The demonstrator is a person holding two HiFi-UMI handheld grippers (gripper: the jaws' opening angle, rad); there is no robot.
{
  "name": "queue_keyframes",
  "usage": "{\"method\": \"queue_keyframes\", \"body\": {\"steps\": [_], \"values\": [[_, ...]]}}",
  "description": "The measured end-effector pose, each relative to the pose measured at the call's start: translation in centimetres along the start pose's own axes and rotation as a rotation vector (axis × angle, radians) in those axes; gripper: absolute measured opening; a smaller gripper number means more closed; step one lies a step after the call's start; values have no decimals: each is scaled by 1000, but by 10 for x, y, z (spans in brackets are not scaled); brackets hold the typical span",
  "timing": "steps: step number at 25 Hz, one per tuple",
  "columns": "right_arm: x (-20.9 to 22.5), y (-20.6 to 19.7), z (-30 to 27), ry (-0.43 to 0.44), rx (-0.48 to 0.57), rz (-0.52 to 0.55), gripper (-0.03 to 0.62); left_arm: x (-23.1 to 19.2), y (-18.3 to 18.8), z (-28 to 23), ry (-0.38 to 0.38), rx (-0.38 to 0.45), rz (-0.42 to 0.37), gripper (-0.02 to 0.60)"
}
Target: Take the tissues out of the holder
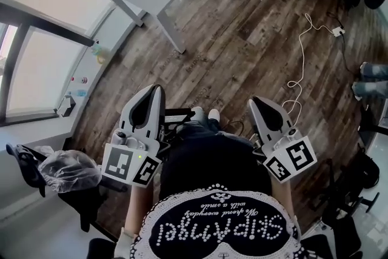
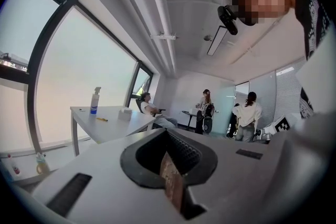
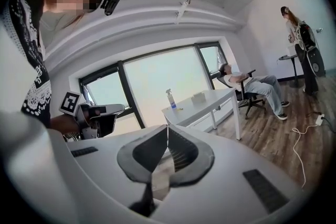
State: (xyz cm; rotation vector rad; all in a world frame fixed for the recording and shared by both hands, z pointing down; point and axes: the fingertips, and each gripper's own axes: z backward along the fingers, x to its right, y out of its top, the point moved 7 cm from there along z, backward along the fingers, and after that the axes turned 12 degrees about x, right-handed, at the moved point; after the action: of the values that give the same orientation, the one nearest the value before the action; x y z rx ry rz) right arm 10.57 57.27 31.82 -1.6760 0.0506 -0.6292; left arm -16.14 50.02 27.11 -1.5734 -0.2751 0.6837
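Left tongs (image 1: 155, 91) and right tongs (image 1: 257, 101) are closed, empty (nothing begun yet); next comes reaching the box (image 3: 198, 96) on the far surface (image 3: 220, 94).

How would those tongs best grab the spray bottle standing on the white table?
Probably round its straight body, below the trigger head, coming in level from the side: the spray bottle stands upright and slim on the table, and its top is irregular.

Bright daylight glares through the window (image 2: 84, 86), edges warped, seemingly soft.
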Motion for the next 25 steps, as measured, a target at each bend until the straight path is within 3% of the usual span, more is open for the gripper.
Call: {"method": "queue_keyframes", "body": {"steps": [12,17,25], "values": [[9,0,-4,-28,-23,9,12,1,-5,-15,-48,-18,30,2],[13,0,-21,-51,-46,17,12,-17,-5,-29,-35,-23,79,2],[15,7,-72,-76,-73,19,12,-62,8,-66,-43,-26,86,2]]}}
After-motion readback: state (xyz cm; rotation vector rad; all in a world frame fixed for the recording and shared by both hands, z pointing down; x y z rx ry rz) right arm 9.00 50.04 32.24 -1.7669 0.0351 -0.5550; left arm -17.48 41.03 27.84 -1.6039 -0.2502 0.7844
